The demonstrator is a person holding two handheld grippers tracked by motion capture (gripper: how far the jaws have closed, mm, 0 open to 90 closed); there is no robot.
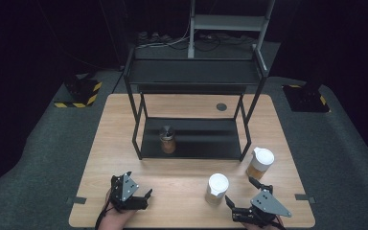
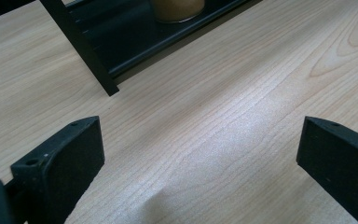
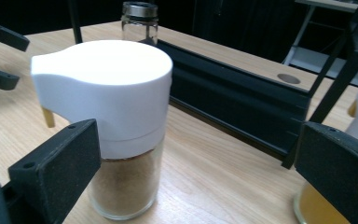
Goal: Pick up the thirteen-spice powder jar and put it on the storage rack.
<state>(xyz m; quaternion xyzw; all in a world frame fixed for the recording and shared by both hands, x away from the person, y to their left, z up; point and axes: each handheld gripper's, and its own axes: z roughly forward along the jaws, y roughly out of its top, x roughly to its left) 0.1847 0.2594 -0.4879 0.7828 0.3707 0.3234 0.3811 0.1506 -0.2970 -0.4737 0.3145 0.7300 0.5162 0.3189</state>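
Two tongs resting apart-jawed, empty | right tongs (image 1: 243, 192) sitting nearest white-lidded spice jar (image 1: 216, 189), upright, just ahead-left | left tongs (image 1: 139, 189) lying well apart on desk (image 1: 182, 167)

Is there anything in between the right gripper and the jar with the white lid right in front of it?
No. The right gripper stands open, and the white-lidded jar sits just ahead, partly between its jaws, with bare table around it.
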